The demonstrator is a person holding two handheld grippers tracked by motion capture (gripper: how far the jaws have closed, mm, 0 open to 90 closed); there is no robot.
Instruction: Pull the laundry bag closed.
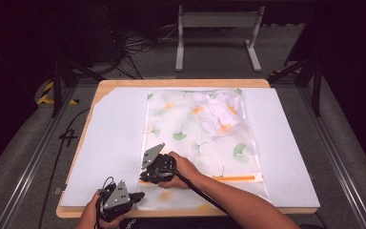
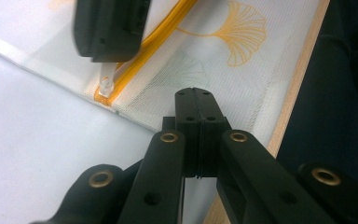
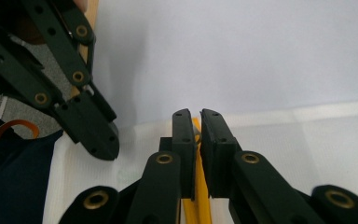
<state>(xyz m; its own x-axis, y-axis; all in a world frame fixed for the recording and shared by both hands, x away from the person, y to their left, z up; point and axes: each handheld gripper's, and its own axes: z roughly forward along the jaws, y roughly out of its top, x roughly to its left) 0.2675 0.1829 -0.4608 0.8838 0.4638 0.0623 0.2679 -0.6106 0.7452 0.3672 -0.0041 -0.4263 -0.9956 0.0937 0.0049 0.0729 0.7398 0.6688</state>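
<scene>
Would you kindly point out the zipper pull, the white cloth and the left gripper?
zipper pull (image 2: 105, 85), left gripper view, its white tab.
white cloth (image 1: 218, 110), high view, its crumpled middle.
left gripper (image 1: 140, 195), high view, its jaw tips.

I watched from above the counter; both gripper cameras sat close, facing along their jaws, sharing the orange zipper.

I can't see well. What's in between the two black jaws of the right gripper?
The orange zipper of the white mesh laundry bag runs between the right gripper's jaws, in the right gripper view.

counter: wooden, light rim showing
white mat: flat on the counter
metal frame: on the floor beyond the counter
</scene>
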